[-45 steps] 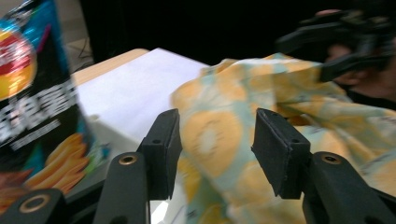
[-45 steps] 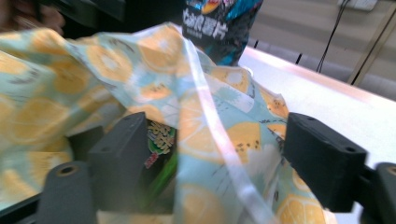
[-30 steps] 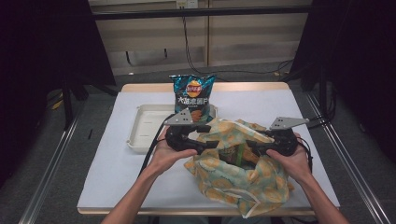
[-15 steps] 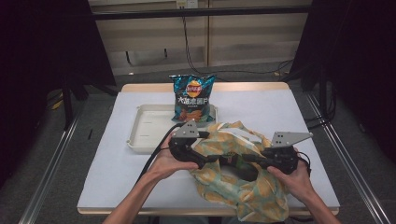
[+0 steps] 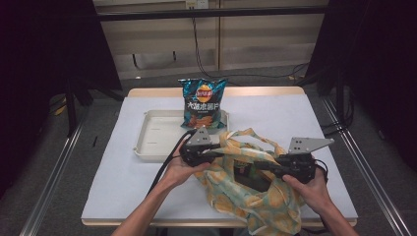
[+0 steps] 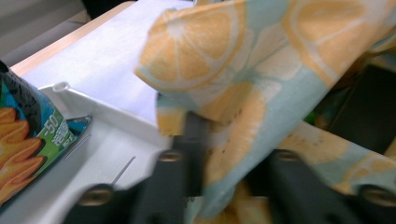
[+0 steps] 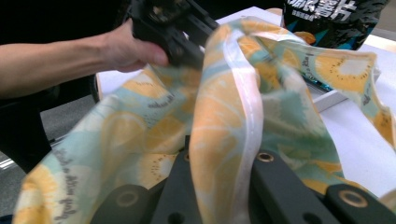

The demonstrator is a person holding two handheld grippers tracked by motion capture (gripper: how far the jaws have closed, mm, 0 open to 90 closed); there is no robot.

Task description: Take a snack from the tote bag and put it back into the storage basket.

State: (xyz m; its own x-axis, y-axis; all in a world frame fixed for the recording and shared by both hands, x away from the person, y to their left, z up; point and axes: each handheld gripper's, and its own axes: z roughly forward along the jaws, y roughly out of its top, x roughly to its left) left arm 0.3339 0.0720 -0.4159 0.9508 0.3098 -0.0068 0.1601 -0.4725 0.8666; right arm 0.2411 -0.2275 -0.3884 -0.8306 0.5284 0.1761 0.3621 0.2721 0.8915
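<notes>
Both claws, left claw (image 5: 216, 153) just closing and right claw (image 5: 268, 167), clamp the fruit-print bag (image 5: 246, 201).

Bag (image 5: 255, 196): soft matt cloth, lemon print, creased. Crisp packet (image 5: 202, 102): glossy crinkled foil-like plastic. Tray (image 5: 152, 133): smooth off-white plastic. Table (image 5: 295, 118): matt white covering, wooden edge. My gripper bodies: matt black plastic.

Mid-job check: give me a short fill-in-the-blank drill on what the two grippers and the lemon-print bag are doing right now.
1. Both the left gripper and the right gripper are shut on the lemon-print fabric ____.
2. The blue crisp packet stands upright in the white plastic ____.
3. The white-covered table bears the bag on the side ____ the person.
4. The bag's print shows slices of ____.

Missing words: bag; tray; nearest; lemon
</notes>
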